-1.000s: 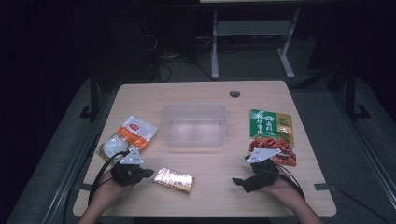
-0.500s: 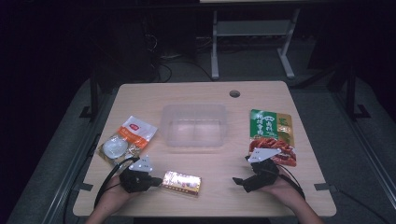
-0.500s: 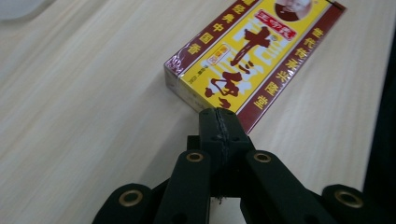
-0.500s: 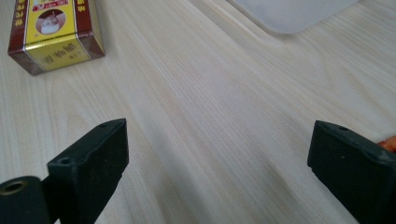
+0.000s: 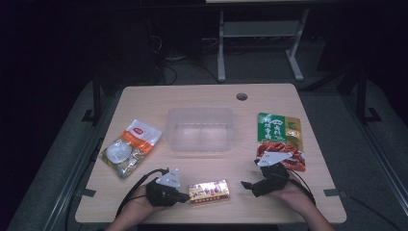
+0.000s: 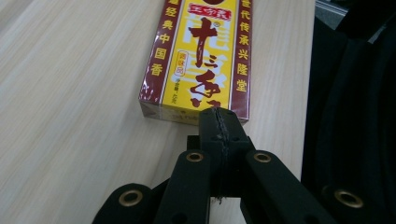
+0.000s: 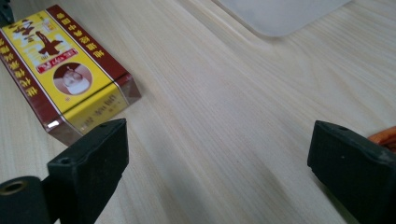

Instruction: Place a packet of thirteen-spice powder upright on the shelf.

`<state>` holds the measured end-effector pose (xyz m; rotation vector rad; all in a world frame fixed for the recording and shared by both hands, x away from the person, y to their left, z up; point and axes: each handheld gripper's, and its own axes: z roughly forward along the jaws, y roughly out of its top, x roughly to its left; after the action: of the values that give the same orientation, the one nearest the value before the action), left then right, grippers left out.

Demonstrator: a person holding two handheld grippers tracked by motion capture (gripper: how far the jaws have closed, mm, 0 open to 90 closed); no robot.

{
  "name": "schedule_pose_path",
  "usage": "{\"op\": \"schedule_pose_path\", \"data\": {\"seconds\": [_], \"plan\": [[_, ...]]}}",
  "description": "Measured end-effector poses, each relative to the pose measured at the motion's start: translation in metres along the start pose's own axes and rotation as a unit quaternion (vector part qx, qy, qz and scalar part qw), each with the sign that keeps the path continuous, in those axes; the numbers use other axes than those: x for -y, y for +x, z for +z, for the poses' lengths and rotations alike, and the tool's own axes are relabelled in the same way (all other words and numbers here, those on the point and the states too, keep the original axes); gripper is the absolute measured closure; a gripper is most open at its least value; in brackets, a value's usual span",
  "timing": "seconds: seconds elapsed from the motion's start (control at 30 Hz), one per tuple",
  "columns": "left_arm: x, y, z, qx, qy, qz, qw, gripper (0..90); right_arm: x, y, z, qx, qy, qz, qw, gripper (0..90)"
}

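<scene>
The box (image 5: 209, 191) lay flat near the front edge of the table (image 5: 144, 101), in front of the clear tub (image 5: 200, 128), its yellow and maroon face up. In the left gripper view its near end was met by the closed tips of the left gripper (image 6: 218, 122), whose jaws were pressed together with nothing between them. Over the last second the box had been shifted rightwards along the front edge, toward the table's middle, with the left gripper behind it; this was judged a push, not a pick. The right gripper (image 7: 219, 154) was held just to the box's right, jaws spread wide and empty, the box's far end seen beyond its left jaw. The box was thus judged to be brought within the right gripper's reach, perhaps for a grasp and a lift to the tub. The orange bag (image 5: 130, 147) and the green and red packets (image 5: 279, 134) lay untouched at either side.
</scene>
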<state>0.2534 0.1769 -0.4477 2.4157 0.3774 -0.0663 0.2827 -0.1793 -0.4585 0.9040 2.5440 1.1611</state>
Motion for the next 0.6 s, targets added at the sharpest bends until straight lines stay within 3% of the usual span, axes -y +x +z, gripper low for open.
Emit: {"op": "schedule_pose_path", "data": {"seconds": [0.1, 0.2, 0.27, 0.47, 0.6], "plan": [[0.0, 0.001, -0.003, -0.01, -0.003, 0.002, 0.9999, 89.6, 0.0, 0.0, 0.0, -0.001, -0.001, -0.002, 1.0, 4.9], [0.003, 0.004, -0.012, -0.019, -0.025, -0.008, 0.9995, 83.2, 0.0, 0.0, 0.0, -0.001, 0.0, -0.002, 1.0, 4.9], [0.003, 0.004, -0.014, -0.024, -0.039, -0.012, 0.9989, 74.6, 0.0, 0.0, 0.0, -0.001, 0.0, -0.001, 1.0, 4.9], [-0.005, 0.003, -0.007, -0.027, -0.047, -0.002, 0.9985, 37.1, 0.0, 0.001, 0.0, -0.001, 0.001, -0.001, 1.0, 4.9], [-0.01, 0.003, 0.003, -0.038, -0.04, 0.01, 0.9984, 22.8, 0.0, 0.0, 0.001, -0.001, 0.001, 0.0, 1.0, 4.9]]}}
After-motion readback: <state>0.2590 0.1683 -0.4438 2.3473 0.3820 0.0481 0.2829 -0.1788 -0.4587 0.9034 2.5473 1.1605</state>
